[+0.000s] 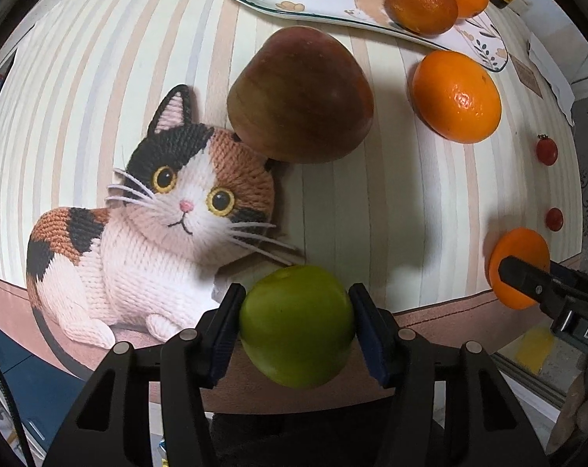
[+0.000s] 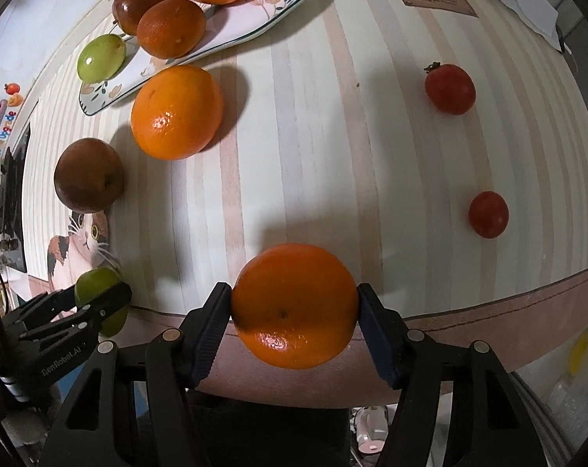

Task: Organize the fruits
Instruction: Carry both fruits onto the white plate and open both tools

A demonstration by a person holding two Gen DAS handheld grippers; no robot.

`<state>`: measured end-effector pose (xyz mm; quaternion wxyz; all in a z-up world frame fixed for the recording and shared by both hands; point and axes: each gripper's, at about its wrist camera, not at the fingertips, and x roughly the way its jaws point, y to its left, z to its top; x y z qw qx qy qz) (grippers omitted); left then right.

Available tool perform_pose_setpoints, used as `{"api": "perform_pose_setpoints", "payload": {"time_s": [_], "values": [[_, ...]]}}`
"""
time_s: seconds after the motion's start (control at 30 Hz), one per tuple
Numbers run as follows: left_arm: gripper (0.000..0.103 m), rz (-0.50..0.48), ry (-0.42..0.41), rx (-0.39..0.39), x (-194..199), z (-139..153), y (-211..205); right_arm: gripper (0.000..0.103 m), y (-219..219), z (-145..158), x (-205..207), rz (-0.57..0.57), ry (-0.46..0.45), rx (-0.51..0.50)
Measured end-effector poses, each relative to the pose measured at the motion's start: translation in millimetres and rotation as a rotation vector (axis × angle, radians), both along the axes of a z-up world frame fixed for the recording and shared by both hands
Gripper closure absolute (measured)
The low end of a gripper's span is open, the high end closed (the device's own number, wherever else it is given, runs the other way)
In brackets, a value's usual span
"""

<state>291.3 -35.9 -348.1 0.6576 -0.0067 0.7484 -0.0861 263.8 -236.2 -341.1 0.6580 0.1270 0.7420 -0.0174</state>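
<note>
Left gripper (image 1: 296, 317): clamped on the green apple (image 1: 297, 325), both blue pads pressed to its sides, right at the near edge of the tablecloth (image 1: 333, 202).
Green apple: smooth, yellow-green, matte, a small dimple on top; it fills the gap between the jaws.
Right gripper (image 2: 294, 311): gripping an orange (image 2: 294, 305), pads tight on either flank, also at the near edge of the cloth.
Held orange: bright, pebbled skin, a dark navel dot facing the camera, a glossy highlight low down.
Just beyond the left gripper: a printed knitted-look calico cat (image 1: 150, 233) on the cloth, with a big red-brown apple (image 1: 300, 95) sitting at its ear.
Further out: a loose orange (image 1: 455, 97) lies on the stripes, just beside the plate (image 1: 325, 11).
Right side: two small red tomatoes (image 2: 449, 87) (image 2: 488, 214) lie well apart on the cloth, one with its green stalk.
Plate: floral, dark-rimmed, at the far edge; it carries a green apple, a dark red apple (image 2: 138, 6) and two oranges, one duller and browner (image 2: 171, 27).
</note>
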Motion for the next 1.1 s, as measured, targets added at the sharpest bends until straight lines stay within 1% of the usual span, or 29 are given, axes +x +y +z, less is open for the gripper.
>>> {"api": "perform_pose_setpoints", "payload": {"time_s": [0.13, 0.17, 0.27, 0.4, 0.47, 0.6, 0.67, 0.73, 0.87, 1.03, 1.1], "values": [[0.051, 0.009, -0.015, -0.011, 4.0, 10.3, 9.8, 0.037, 4.5, -2.0, -0.3, -0.003, -0.006, 0.010], [0.051, 0.015, -0.022, -0.018, 5.2, 17.0, 12.5, 0.037, 10.7, -4.0, -1.5, -0.012, -0.009, 0.020], [0.051, 0.031, -0.054, -0.054, 16.4, 38.5, 14.9, 0.037, 7.1, 3.6, 2.6, -0.035, -0.032, 0.043], [0.051, 0.068, -0.114, -0.117, 40.4, 75.2, 16.8, 0.037, 3.7, 25.9, 19.1, -0.062, -0.093, 0.084], [0.051, 0.079, -0.154, -0.141, 58.9, 92.4, 16.3, 0.037, 2.0, 40.0, 32.9, -0.074, -0.133, 0.106], [0.051, 0.082, -0.215, -0.135, 89.2, 103.8, 14.3, 0.037, -1.7, 66.8, 72.6, -0.083, -0.216, 0.121], [0.051, 0.076, -0.223, -0.114, 108.0, 99.9, 11.4, 0.037, -3.1, 74.9, 96.5, -0.087, -0.251, 0.116], [0.051, 0.072, -0.217, -0.090, 126.4, 92.9, 6.2, 0.037, -5.1, 74.4, 117.5, -0.085, -0.267, 0.095], [0.051, 0.071, -0.177, -0.044, 153.7, 71.3, 1.0, 0.037, -2.6, 55.8, 156.3, -0.072, -0.252, 0.051], [0.051, 0.058, -0.136, -0.013, 167.6, 50.7, -8.1, 0.037, -6.0, 32.2, 173.2, -0.058, -0.206, 0.012], [0.051, 0.053, -0.114, -0.012, 171.1, 45.1, -9.2, 0.037, -7.1, 27.0, 169.7, -0.054, -0.194, 0.006]]}}
